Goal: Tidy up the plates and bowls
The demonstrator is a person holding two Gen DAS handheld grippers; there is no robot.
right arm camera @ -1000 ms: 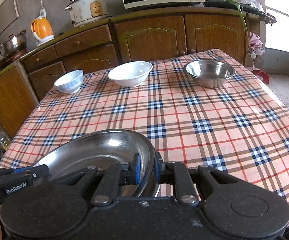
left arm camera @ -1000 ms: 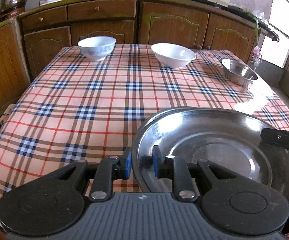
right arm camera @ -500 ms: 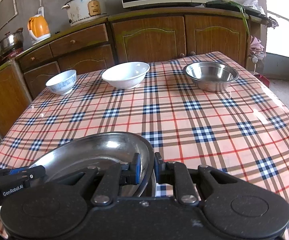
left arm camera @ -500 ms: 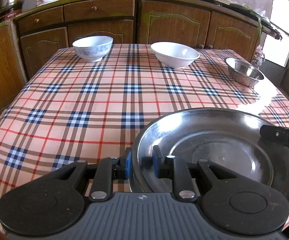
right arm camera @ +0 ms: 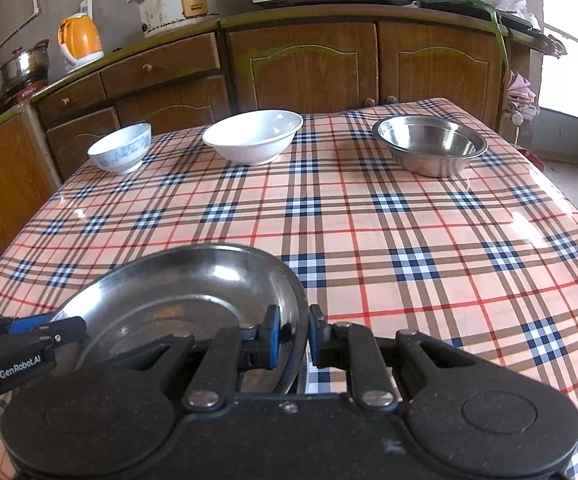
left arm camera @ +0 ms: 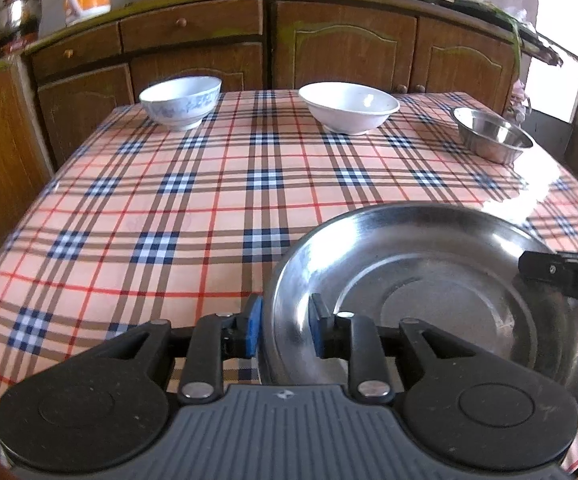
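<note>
Across plaid tablecloth (left arm camera: 209,208), left jaws opening, right jaws clamp steel plate (right arm camera: 193,292)

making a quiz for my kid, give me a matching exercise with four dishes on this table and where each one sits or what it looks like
Column one:
1. patterned bowl
2. white bowl
3. steel bowl
4. steel plate

Column two:
a. near edge, between the grippers
b. far right, shiny metal
c. far left, blue pattern
d. far middle, plain white

Pairs: 1-c, 2-d, 3-b, 4-a

Each black gripper (left arm camera: 283,332) has blue pads (left arm camera: 252,330), silver screws (left arm camera: 197,390) and a ribbed grey housing (left arm camera: 285,432).
</note>
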